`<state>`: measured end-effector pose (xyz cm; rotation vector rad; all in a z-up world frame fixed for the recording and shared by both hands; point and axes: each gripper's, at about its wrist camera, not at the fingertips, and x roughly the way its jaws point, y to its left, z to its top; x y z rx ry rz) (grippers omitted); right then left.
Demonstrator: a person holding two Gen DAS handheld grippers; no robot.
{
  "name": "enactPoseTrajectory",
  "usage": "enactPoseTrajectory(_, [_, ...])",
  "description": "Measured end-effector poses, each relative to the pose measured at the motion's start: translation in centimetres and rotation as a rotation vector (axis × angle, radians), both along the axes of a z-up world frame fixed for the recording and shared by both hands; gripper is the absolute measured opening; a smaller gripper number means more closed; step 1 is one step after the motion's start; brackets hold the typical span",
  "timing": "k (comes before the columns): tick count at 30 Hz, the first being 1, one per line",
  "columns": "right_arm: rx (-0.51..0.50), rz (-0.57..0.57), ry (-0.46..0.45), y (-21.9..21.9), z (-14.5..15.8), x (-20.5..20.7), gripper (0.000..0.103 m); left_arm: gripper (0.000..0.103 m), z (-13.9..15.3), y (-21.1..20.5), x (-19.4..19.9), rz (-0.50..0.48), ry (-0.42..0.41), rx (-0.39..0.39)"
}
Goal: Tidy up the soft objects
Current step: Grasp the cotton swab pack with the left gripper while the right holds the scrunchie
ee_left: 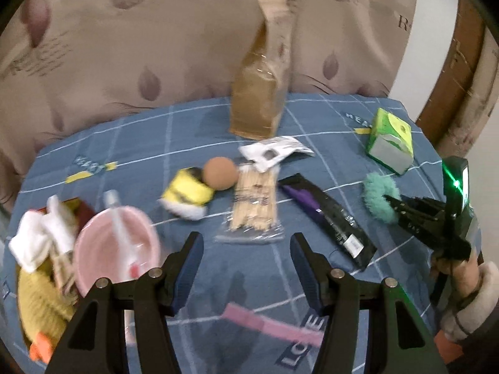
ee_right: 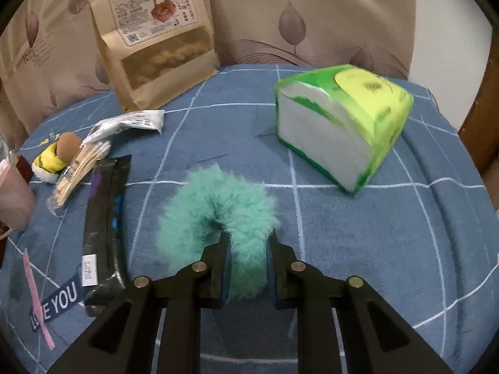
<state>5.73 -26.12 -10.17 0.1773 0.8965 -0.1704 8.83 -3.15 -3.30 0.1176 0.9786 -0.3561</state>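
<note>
Teal fluffy scrunchie (ee_right: 218, 205) lies on the blue grid-patterned bedsheet (ee_right: 358, 249), and the right gripper (ee_right: 249, 268) has its two fingers (ee_right: 223, 268) pressed together on the near side of the furry ring, the fur bulging out between the pads. In the left wrist view the same scrunchie (ee_left: 379, 198) shows at the right, with the right gripper (ee_left: 391, 204) biting into its edge and a person's hand (ee_left: 458, 268) in a pale fuzzy cuff holding the tool.

Just beyond the scrunchie, to its right, sits a green-wrapped tissue pack (ee_right: 340, 127), tilted, its white end facing the camera. To the scrunchie's left lies a long black packet (ee_right: 104, 218) with a purple item inside, and further left a clear bag of wooden sticks (ee_right: 78, 171). A crumpled white sachet (ee_right: 131, 124) rests at the top of the sticks. Beside them lies a yellow-and-black striped plush toy (ee_right: 50, 163) with a brown ball (ee_right: 69, 149) touching it. A brown paper snack pouch (ee_right: 152, 37) stands upright against the patterned beige fabric behind the bed.

The left gripper (ee_left: 246, 268) hovers over bare sheet with its fingers (ee_left: 187, 268) wide apart and nothing between them. To its left are a pink bowl (ee_left: 93, 249), a white cloth (ee_left: 37, 233) and a yellow plush duck (ee_left: 40, 305), bunched close together.
</note>
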Motion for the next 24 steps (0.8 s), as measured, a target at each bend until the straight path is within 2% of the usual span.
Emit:
enactPoseTrajectory(10, [-0.053, 0.005, -0.018, 0.8, -0.3, 0.3, 0.018, 0.059, -4.0, -3.9, 4.9, -0.062, 0.113, 0.002])
enactPoseTrajectory(15, [-0.056, 0.007, -0.017, 1.0, -0.4, 0.4, 0.02, 0.059, -6.5, -5.1, 6.8, -0.057, 0.166, 0.05])
enactPoseTrajectory(24, [-0.043, 0.014, -0.02, 0.8, -0.5, 0.4, 0.022, 0.059, -8.5, -5.2, 9.7, -0.013, 0.172, 0.097])
